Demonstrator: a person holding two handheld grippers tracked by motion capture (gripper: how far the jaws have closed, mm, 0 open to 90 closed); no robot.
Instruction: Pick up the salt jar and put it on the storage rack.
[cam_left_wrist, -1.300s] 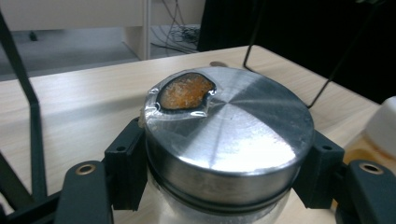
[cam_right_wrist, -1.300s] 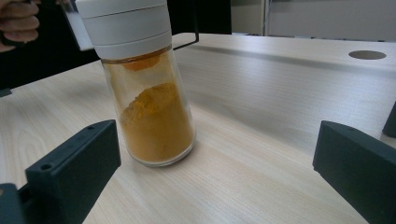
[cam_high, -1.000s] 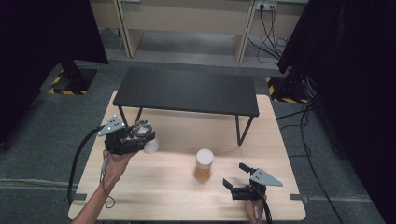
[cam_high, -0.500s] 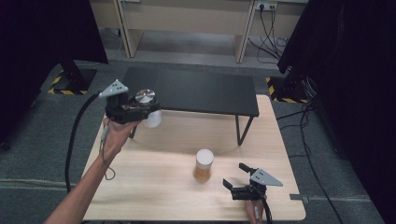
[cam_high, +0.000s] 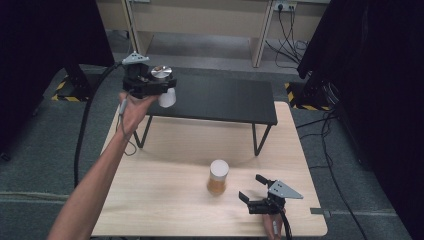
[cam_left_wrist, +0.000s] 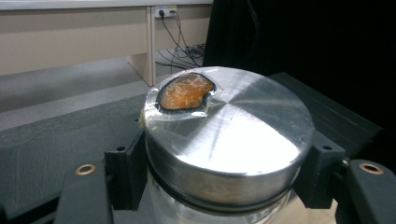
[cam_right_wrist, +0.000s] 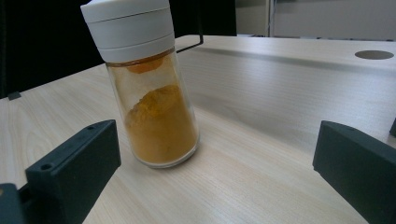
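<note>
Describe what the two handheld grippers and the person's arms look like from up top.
Both grippers are black with two blocky black jaws. The left gripper carries a grey three-cornered plate and trails a thick black cable off the table. The right gripper has the same grey plate. The person's left forearm is bare, with no sleeve showing.

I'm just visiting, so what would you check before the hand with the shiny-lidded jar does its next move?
1. Grip: the left tool has its jaws shut on the metal-lidded jar, one on each side just under the lid. Ok.
2. Jar lifted free of the wooden table: held in the air at the near left corner of the black shelf. Ok.
3. Landing spot: the shelf top beside the jar is bare. Ok.
4. Lid: an opening in it shows orange contents, and whether it is sealed is unclear. Cannot tell.
5. Right tool: open, resting on the table, apart from the spice jar. Ok.
6. Spice jar: upright, white cap on. Ok.
</note>
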